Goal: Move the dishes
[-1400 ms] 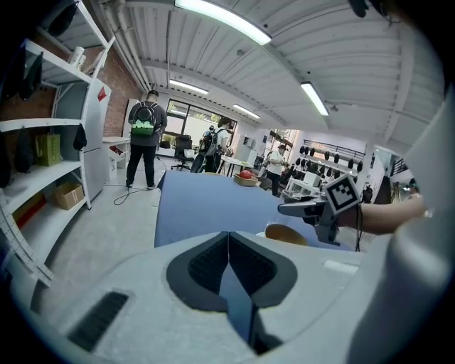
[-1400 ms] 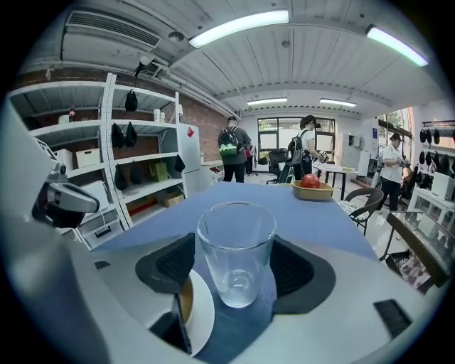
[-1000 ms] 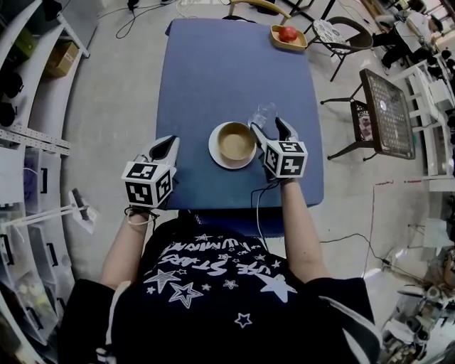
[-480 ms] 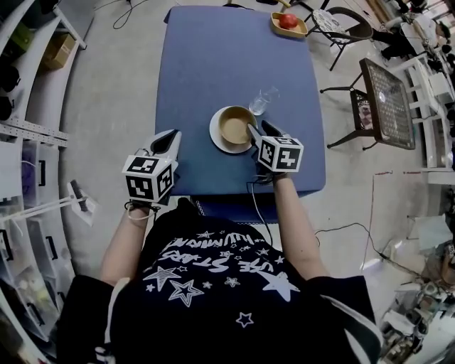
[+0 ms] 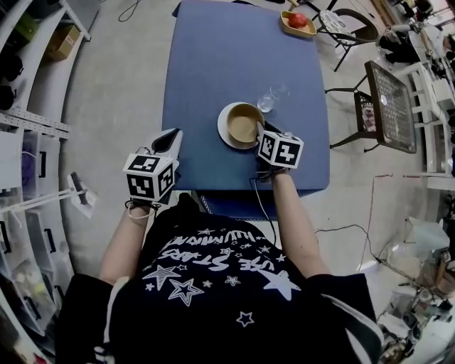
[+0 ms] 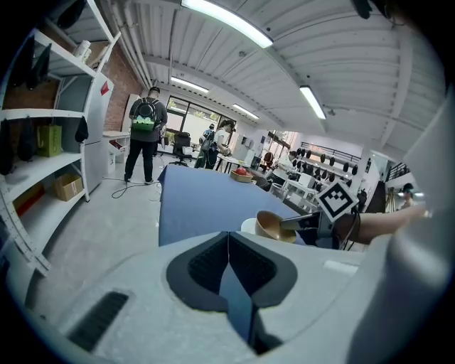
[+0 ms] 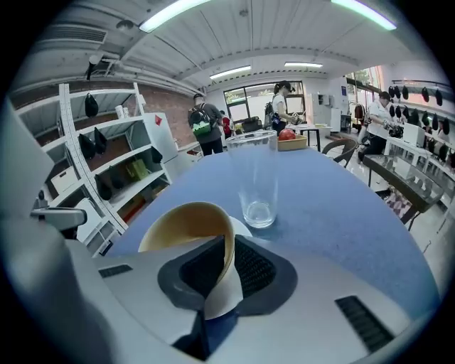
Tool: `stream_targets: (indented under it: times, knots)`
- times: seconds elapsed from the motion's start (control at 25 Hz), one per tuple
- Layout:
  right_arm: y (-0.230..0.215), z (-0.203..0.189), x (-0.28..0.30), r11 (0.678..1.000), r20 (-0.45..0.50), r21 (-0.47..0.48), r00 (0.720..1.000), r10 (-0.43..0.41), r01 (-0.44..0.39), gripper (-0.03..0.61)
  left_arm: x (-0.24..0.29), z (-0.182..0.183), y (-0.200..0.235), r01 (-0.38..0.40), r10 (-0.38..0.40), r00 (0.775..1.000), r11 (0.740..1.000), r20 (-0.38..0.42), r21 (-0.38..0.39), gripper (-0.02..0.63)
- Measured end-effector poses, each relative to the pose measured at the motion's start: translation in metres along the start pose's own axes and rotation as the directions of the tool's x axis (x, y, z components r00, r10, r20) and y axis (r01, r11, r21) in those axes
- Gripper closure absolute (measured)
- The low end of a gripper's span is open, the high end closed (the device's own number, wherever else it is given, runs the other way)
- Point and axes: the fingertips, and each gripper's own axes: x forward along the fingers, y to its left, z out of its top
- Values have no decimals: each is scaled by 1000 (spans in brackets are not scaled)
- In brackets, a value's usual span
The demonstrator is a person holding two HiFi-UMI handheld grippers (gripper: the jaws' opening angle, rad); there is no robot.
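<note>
The step in hand is the taking of the first dish. The right gripper (image 5: 258,133) has its jaws on the near rim of the tan bowl (image 5: 244,122). They have just been closing, and in the right gripper view the wall of the bowl stands between the two pads, one inside and one outside, so I judge the grip as made or nearly made. The bowl sits on a white plate (image 5: 222,129) on the blue table (image 5: 213,64), towards the near right part of it, and a clear glass (image 5: 268,102) stands just beside, on the far side. The left gripper (image 5: 170,136) hangs off the left near edge of the table, its jaws together with nothing between them. The next move, I think, calls for a straight lift of the bowl, so that the plate does not come with it and the glass is not pushed over. By count there are one bowl, one plate, one glass and, at the far end, one wooden tray (image 5: 307,30) with one red fruit (image 5: 298,19).
</note>
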Motion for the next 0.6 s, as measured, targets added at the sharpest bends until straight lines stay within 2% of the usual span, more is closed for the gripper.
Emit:
stream_targets:
  times: [0.08,0.24,0.6]
  knots:
    - [-1,2,1,1000,13,12,1000,-19,19,545,-2,-1,4,-2,2,1000,1000,1,-1,594]
    - [3,7,0,999,24,30,999,-31,31,551,-6,0,12,-7,7,1000,1000,7,-5,594]
    - [32,34,-1,996,85,84,996,-1,-6,557,-10,7,31,2,-2,1000,1000,22,-3,594]
